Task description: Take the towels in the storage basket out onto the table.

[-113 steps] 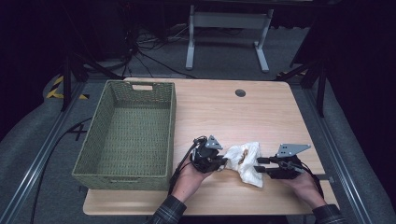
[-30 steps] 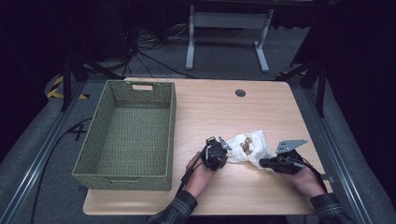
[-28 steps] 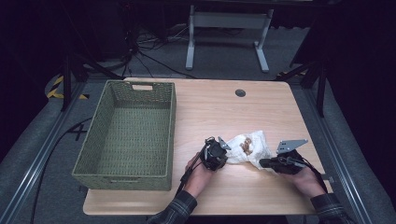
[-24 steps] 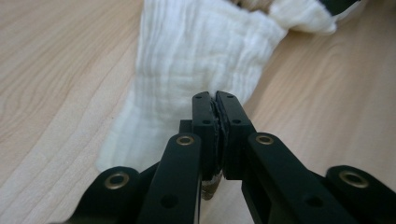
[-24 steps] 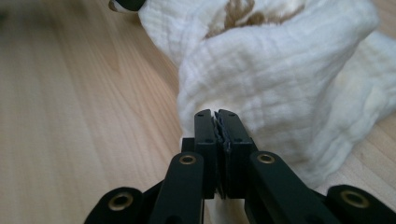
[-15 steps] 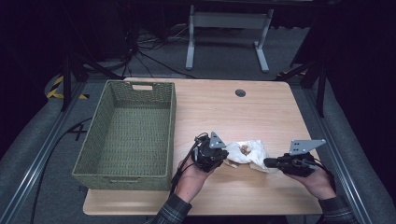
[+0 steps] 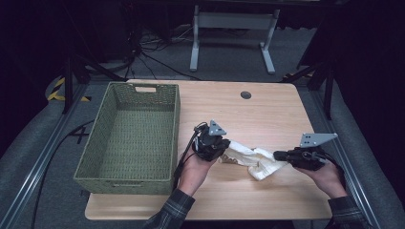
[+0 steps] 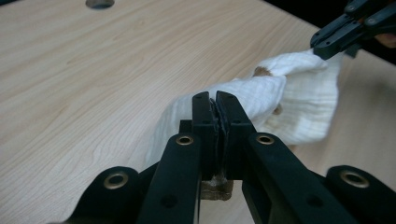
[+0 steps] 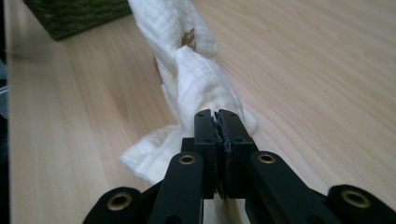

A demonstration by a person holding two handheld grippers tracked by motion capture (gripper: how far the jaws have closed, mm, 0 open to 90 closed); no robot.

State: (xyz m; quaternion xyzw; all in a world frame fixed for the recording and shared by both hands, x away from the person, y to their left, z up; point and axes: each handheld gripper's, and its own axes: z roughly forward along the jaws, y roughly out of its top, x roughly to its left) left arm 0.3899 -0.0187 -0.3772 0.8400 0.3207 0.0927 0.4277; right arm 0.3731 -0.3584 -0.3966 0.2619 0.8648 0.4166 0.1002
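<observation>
Here, with the left gripper (image 7: 220, 149) and right gripper (image 7: 282, 156) each clamped closed on an opposite end of the white cloth (image 7: 252, 159) lying just right of the green basket (image 7: 129, 133), pull evenly apart and level to avoid slipping.

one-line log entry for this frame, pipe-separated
left claw: shut on cloth | right claw: shut on cloth | cloth: held between both, above table | basket: empty
</observation>
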